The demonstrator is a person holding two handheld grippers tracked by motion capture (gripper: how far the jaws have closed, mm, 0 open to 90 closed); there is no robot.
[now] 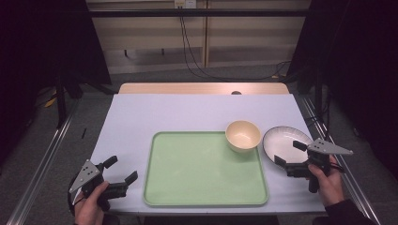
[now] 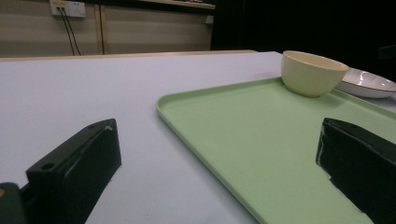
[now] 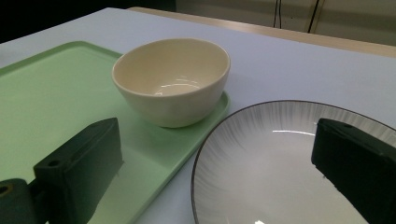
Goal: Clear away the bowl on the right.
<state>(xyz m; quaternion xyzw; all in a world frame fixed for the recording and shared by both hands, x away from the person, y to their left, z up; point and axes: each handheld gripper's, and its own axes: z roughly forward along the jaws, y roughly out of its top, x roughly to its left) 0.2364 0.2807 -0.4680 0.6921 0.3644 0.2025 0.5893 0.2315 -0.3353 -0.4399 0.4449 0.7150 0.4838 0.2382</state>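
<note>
At the table's right edge, the right gripper (image 1: 290, 154) hangs with jaws apart and empty over the near rim of the dark-rimmed plate (image 1: 281, 140). Just beyond, the cream bowl (image 1: 242, 136) sits in the green tray's (image 1: 202, 187) far right corner. Well apart, the left gripper (image 1: 121, 172) waits, likewise spread, beside the tray's left edge.

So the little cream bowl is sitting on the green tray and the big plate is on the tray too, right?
Not quite. The cream bowl does sit on the green tray, in its far right corner, but the plate lies on the table beside the tray, off its right edge. The high view shows this.
</note>
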